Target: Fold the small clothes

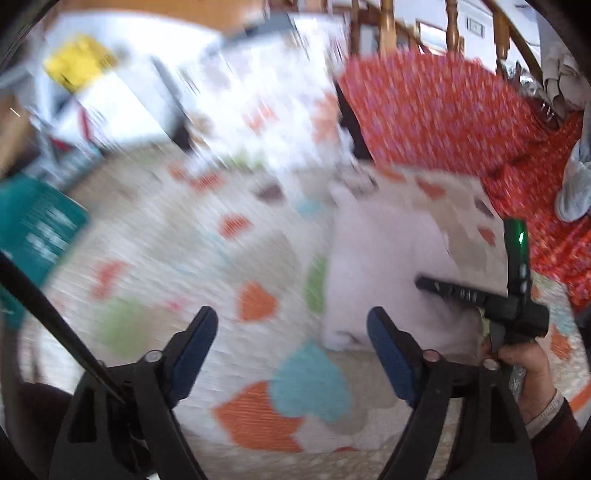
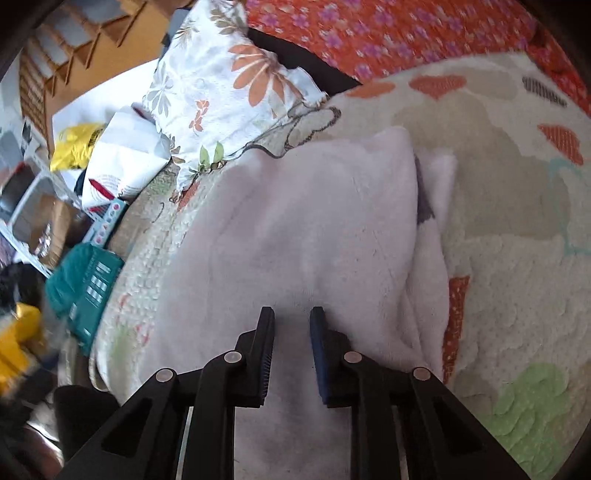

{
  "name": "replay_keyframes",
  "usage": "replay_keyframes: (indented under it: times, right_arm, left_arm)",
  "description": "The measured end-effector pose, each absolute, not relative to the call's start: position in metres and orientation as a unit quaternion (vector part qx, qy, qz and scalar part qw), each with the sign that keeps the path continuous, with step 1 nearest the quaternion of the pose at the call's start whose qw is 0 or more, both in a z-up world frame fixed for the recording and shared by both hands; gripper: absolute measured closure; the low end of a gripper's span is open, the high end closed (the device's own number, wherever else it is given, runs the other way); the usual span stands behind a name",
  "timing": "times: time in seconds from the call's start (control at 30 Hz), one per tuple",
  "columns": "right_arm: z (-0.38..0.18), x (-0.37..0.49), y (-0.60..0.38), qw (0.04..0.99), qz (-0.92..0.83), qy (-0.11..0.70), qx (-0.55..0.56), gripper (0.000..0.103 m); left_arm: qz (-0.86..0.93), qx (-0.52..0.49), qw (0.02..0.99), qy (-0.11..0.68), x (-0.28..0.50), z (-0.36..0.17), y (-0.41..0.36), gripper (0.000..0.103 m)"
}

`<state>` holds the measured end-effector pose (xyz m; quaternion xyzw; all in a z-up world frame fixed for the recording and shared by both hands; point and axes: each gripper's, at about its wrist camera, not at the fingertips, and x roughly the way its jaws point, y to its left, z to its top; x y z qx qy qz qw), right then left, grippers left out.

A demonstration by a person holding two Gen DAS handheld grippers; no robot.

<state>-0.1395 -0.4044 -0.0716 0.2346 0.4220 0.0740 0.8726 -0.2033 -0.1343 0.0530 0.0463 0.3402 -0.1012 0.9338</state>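
White garment (image 2: 303,229) under right gripper (image 2: 292,317), jaws narrowly parted; left gripper (image 1: 291,325) wide open, empty.

Soft fleecy white garment (image 2: 314,229), textured quilt (image 2: 517,258)

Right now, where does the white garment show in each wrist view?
Left wrist: white garment lies right of centre, on the heart-print blanket, beyond the open left claw.
Right wrist: it fills the centre, under the right claw.
Shared landmark: red floral cloth.
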Motion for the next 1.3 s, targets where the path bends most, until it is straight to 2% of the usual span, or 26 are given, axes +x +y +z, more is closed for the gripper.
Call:
replay_keyframes:
  times: [0.1, 0.2, 0.4, 0.53, 0.73, 0.97, 1.3]
  right_arm:
    - [-0.071, -0.149, -0.401, 0.88, 0.071, 0.418, 0.213, 0.083]
    - [-0.07, -0.155, -0.403, 0.88, 0.067, 0.418, 0.215, 0.083]
    - [-0.07, -0.162, -0.399, 0.887, 0.057, 0.413, 0.198, 0.082]
    - [-0.07, -0.164, -0.394, 0.895, 0.053, 0.406, 0.178, 0.082]
    - [-0.073, -0.167, -0.402, 0.891, 0.065, 0.401, 0.203, 0.081]
    - [-0.078, -0.168, -0.405, 0.893, 0.089, 0.39, 0.206, 0.081]
    - [-0.077, -0.166, -0.395, 0.901, 0.086, 0.387, 0.173, 0.075]
  left_arm:
    - [-0.058, 0.039, 0.961, 0.267, -0.23, 0.088, -0.117, 0.0]
    - [-0.035, 0.028, 0.977, 0.207, -0.241, 0.107, -0.112, 0.0]
    - [-0.038, 0.067, 0.982, 0.174, -0.248, 0.115, -0.113, 0.0]
    - [-0.036, 0.07, 0.975, 0.206, -0.23, 0.104, -0.108, 0.0]
    - [-0.045, 0.018, 0.959, 0.28, -0.207, 0.081, -0.102, 0.0]
    - [-0.002, 0.034, 0.962, 0.271, -0.197, 0.082, -0.108, 0.0]
    - [-0.007, 0.06, 0.96, 0.272, -0.167, 0.063, -0.099, 0.0]
